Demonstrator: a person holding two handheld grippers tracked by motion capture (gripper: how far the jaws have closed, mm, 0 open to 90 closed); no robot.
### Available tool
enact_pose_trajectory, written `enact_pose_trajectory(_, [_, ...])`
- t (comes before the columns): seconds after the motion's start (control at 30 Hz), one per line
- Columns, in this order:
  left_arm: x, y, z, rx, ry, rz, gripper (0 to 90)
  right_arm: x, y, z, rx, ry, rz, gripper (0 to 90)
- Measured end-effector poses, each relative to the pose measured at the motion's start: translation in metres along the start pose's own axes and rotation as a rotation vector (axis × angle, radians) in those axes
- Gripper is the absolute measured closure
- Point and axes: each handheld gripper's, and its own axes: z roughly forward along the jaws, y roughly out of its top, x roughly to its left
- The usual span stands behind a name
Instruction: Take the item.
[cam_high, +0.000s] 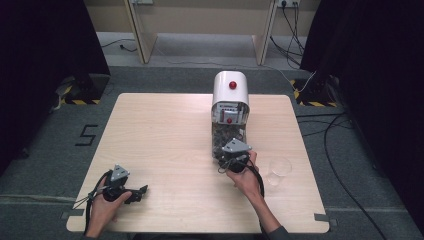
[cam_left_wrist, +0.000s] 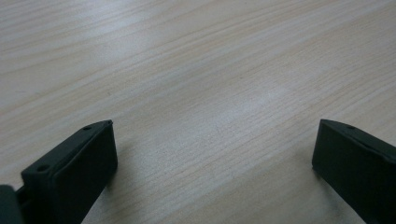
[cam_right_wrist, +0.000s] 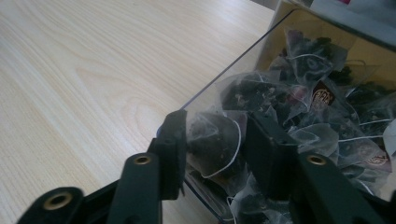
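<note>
While the right gripper (cam_right_wrist: 212, 140) has its jaws around a tea bag (cam_right_wrist: 212, 144) in the clear bin (cam_high: 227, 137), whether clamped I cannot tell, the cup (cam_high: 278, 170) waits at its three o'clock and the left gripper (cam_left_wrist: 212, 154) rests on the counter (cam_high: 165, 145), jaws apart.

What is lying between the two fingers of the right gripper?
A tea bag from the clear bin sits between the right gripper fingers, seen in the right gripper view; whether they press it is unclear.
</note>
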Motion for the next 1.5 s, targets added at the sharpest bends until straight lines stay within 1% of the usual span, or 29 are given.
enact_pose_trajectory(0.13, [0.000,0.000,0.000,0.000,0.000,0.000,0.0,-0.002,-0.002,0.002,0.008,0.005,0.015,70.5])
enact_pose_trajectory(0.17, [0.000,0.000,0.000,0.000,0.000,0.000,0.0,-0.002,-0.003,0.002,0.001,0.009,0.017,75.0])
enact_pose_trajectory(0.2, [0.000,0.000,0.000,0.000,0.000,0.000,0.0,-0.003,-0.003,0.001,-0.006,0.010,0.016,76.2])
enact_pose_trajectory(0.27, [0.000,0.000,0.000,0.000,0.000,0.000,0.0,-0.003,-0.002,0.000,-0.013,0.006,-0.002,79.7])
enact_pose_trajectory(0.33, [0.000,0.000,0.000,0.000,0.000,0.000,0.0,-0.002,-0.001,-0.003,-0.022,-0.001,-0.020,81.3])
enact_pose_trajectory(0.57, [0.000,0.000,0.000,0.000,0.000,0.000,0.0,-0.003,0.005,-0.014,-0.055,-0.001,-0.025,81.9])
enact_pose_trajectory(0.6, [0.000,0.000,0.000,0.000,0.000,0.000,0.0,-0.004,0.007,-0.019,-0.066,-0.003,-0.023,81.9])
enact_pose_trajectory(0.8, [0.000,0.000,0.000,0.000,0.000,0.000,0.0,-0.006,0.013,-0.031,-0.102,-0.006,-0.021,82.1])
enact_pose_trajectory(0.93, [0.000,0.000,0.000,0.000,0.000,0.000,0.0,-0.008,0.015,-0.037,-0.117,-0.006,-0.025,82.2])
enact_pose_trajectory(1.2, [0.000,0.000,0.000,0.000,0.000,0.000,0.0,-0.011,0.021,-0.053,-0.154,-0.005,-0.017,82.3])
enact_pose_trajectory(1.3, [0.000,0.000,0.000,0.000,0.000,0.000,0.0,-0.013,0.022,-0.058,-0.162,-0.007,-0.024,82.3])
enact_pose_trajectory(1.37, [0.000,0.000,0.000,0.000,0.000,0.000,0.0,-0.015,0.022,-0.064,-0.168,-0.003,-0.017,82.3])
enact_pose_trajectory(1.43, [0.000,0.000,0.000,0.000,0.000,0.000,0.0,-0.015,0.022,-0.066,-0.168,-0.002,-0.014,82.3])
enact_pose_trajectory(1.5, [0.000,0.000,0.000,0.000,0.000,0.000,0.0,-0.016,0.022,-0.073,-0.172,-0.003,-0.014,82.3])
